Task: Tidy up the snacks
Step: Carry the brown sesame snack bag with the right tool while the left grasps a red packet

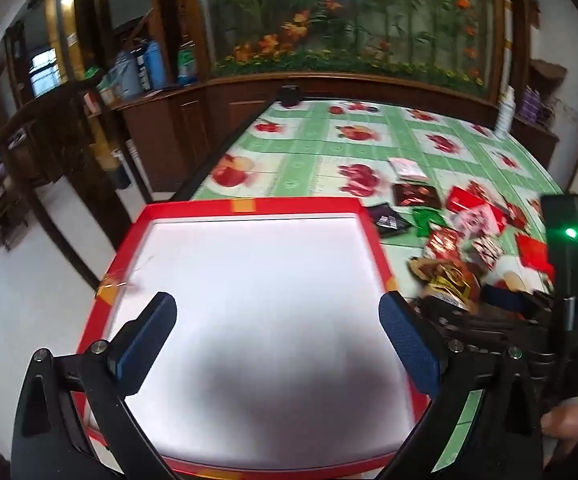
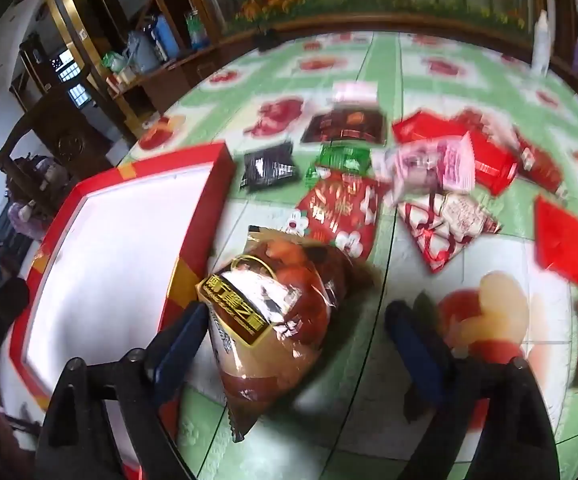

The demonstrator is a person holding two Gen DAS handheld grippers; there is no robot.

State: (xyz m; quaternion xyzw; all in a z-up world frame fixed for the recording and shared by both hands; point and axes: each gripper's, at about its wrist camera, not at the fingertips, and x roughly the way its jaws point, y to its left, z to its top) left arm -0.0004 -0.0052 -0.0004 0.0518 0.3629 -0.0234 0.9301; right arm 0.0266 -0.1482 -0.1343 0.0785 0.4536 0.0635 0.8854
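Left wrist view: the left tongs (image 1: 277,334) stand wide apart over the shallow red-rimmed white cardboard tray (image 1: 373,228) — nothing between them. Right wrist view alone shows the brown plastic snack bag with gold label (image 2: 277,312) on the green fruit-patterned tabletop (image 2: 385,68), beside the tray — between the right tongs (image 2: 293,320), apart, not clamped.

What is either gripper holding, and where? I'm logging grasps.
Nothing. The left gripper is open over the red box; the right gripper straddles the brown snack bag, pads not pressing.
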